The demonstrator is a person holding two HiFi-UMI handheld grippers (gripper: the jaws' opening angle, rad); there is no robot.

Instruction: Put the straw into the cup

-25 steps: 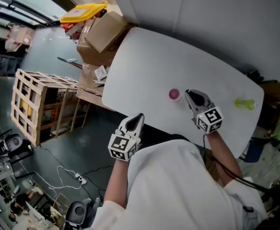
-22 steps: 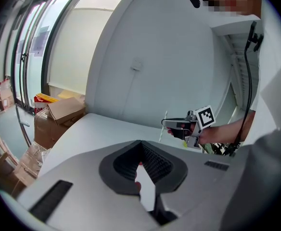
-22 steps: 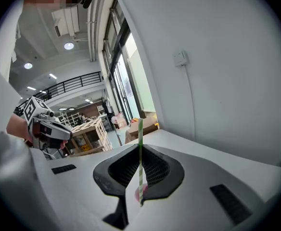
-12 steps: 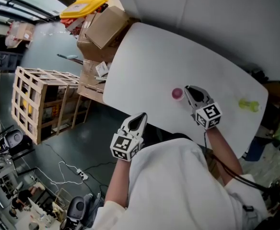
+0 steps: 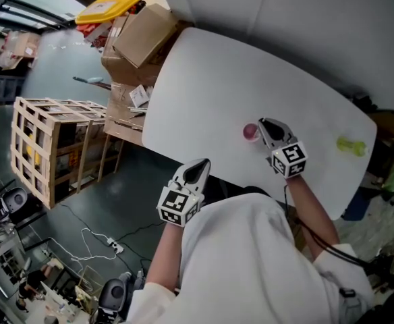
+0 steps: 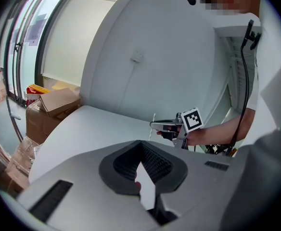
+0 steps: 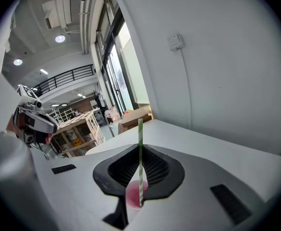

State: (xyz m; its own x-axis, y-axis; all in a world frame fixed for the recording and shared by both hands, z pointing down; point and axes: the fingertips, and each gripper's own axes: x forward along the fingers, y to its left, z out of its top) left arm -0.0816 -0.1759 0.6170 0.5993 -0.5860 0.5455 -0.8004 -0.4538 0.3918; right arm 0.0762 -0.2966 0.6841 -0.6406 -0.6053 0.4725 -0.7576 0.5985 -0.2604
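Since a second ago my right tongs point(image 5: 268, 125) have crept a little closer to the cup point(image 5: 250, 131), so their tip now sits just beside its right rim. My left tongs point(image 5: 200, 165) have hardly shifted.

In the right gripper view, my right tongs point(image 7: 140, 146) are clamped on the straw point(image 7: 140, 162). It stands upright between the jaws, striped green and white, with its top well above the tips. Its lower end hangs over the pink cup point(image 7: 133, 196), which shows through the gap under the jaws. I cannot tell whether the end is inside the rim yet.

My left tongs point(image 6: 141, 143) are closed tip to tip with nothing between them. They hang off the near edge of the table point(image 5: 204, 93), well apart from the cup. From their camera I can see the straw point(image 6: 153, 121) sticking up from the other tongs.

I count one straw, one cup and two tongs. The only other thing on the table is a single yellow-green thing point(image 5: 350, 145) near the right end, well apart from the cup.

Off the far left corner of the table lie a few cardboard boxes point(image 5: 143, 29). A wooden crate point(image 5: 55, 147) stands on the floor to the left.
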